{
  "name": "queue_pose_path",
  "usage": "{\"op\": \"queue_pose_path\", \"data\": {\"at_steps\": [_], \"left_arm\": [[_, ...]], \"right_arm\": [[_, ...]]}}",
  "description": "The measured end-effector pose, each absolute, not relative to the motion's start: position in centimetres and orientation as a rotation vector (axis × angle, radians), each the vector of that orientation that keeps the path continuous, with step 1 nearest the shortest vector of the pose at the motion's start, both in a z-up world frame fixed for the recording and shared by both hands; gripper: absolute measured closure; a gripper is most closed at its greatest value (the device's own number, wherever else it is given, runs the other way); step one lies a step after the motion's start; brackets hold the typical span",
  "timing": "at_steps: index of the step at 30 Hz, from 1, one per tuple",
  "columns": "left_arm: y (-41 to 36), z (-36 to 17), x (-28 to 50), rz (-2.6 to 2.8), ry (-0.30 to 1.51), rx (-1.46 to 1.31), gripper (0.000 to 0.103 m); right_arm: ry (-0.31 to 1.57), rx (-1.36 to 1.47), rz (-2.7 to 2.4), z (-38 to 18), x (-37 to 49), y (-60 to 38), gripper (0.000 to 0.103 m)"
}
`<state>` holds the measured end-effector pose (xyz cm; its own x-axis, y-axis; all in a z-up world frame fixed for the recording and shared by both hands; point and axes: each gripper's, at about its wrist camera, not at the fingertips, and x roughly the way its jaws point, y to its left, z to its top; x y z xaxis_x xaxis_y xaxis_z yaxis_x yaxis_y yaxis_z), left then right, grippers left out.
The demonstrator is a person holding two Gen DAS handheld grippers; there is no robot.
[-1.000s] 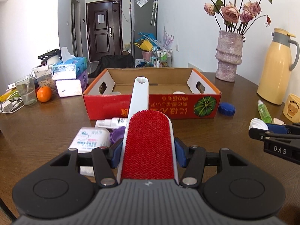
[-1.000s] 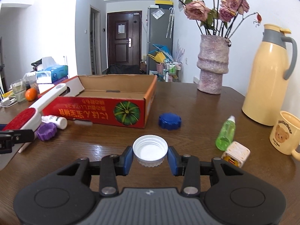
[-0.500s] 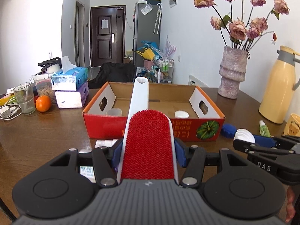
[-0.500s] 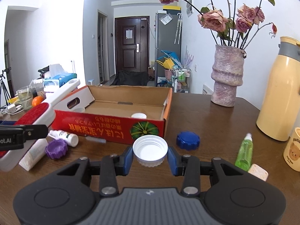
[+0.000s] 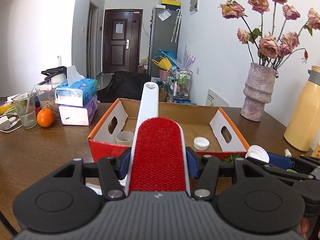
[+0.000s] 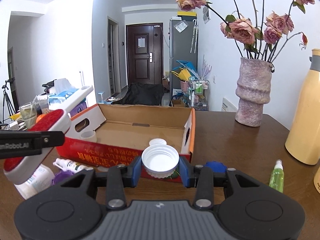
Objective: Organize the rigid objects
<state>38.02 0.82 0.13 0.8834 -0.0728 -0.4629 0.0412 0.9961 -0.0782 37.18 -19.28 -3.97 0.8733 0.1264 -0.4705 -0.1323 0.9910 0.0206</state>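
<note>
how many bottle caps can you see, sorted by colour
white caps: 2, one in the right claw, one lying in the cardboard box
blue caps: 1, on the table right of the box
purple caps: 1, on the table left of the box
total: 4

Right gripper (image 6: 160, 169) clamps white cap (image 6: 160, 160) before cardboard box (image 6: 140, 128).

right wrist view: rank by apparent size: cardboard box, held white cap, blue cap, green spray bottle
1. cardboard box
2. held white cap, inflated by nearness to the camera
3. green spray bottle and blue cap: unsure, the cap is partly hidden
</note>
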Motion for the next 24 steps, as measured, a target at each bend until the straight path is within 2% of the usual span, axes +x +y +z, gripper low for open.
{"op": "queue_pose_path", "data": {"at_steps": [24], "left_arm": [[1.2,0.9,44.7,-0.025,0.466,-0.106,0.046]], "right_arm": [[0.471,-0.021,0.144,-3.5,43.6,-17.0,0.064]]}}
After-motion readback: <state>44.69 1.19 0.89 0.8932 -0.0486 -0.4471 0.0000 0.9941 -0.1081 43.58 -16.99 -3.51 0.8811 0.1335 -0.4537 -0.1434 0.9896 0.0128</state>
